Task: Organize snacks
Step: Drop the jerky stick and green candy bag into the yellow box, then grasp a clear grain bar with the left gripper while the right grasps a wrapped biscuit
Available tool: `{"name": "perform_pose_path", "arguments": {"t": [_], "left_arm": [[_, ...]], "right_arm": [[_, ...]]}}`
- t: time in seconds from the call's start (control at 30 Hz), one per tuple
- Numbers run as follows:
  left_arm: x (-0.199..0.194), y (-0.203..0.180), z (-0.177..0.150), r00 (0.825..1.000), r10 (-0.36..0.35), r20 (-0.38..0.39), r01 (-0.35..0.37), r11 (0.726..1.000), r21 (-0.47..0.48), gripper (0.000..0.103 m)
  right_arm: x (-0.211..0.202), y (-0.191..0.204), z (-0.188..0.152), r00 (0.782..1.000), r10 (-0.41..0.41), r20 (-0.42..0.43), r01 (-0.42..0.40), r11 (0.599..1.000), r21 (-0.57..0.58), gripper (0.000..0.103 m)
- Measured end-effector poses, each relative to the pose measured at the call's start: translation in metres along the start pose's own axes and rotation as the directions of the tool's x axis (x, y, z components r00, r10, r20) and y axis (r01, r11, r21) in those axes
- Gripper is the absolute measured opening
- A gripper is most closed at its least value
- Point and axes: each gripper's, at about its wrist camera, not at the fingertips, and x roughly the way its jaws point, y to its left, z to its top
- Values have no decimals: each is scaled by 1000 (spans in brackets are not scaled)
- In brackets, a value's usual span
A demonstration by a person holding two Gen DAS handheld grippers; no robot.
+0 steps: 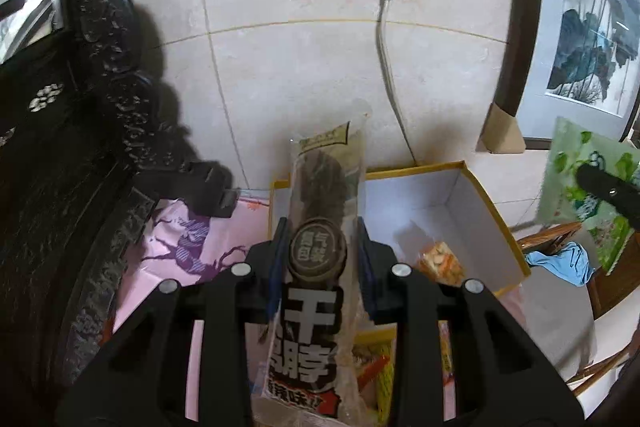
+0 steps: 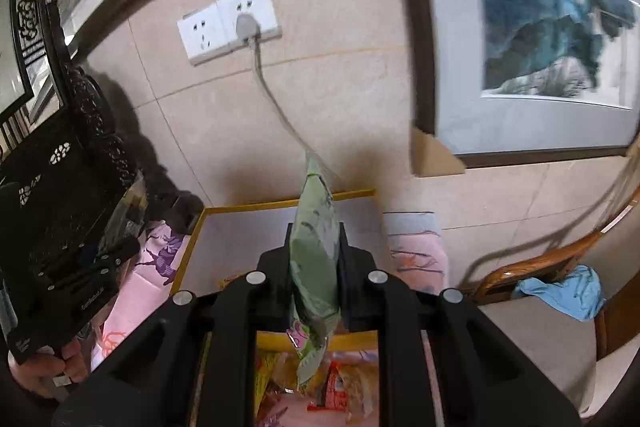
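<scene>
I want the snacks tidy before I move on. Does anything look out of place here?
Nothing is spilled or damaged. One orange snack packet lies alone in the yellow-edged box, loose packets are heaped in front of it, and a blue cloth lies crumpled on the chair seat.

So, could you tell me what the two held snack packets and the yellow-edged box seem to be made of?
Dark snack packet: glossy plastic film, partly clear, showing glare and crinkles. Green snack packet: thin, softly shiny printed film that creases, likely plastic. Yellow-edged box: probably matte white cardboard, judging by its thin, stiff, straight walls.
</scene>
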Motion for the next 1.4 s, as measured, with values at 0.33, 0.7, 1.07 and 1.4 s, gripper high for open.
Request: {"name": "perform_pose_path", "arguments": {"t": [0.33,0.7,1.07,1.4], "left_arm": [[65,15,8,999,-11,-51,10,1000,-27,31],[37,30,-30,993,114,37,-114,993,5,101],[-25,3,-215,980,-42,-192,105,940,326,101],[14,-48,-302,941,-101,-324,281,765,579,101]], "right_arm": [[65,-2,1,998,11,-58,-12,1000,-24,17],[48,-7,-27,999,-26,-35,22,995,-93,102],[95,-50,-187,918,-114,-380,84,992,-96,102],[120,-82,-209,929,-39,-368,64,996,56,102]]}}
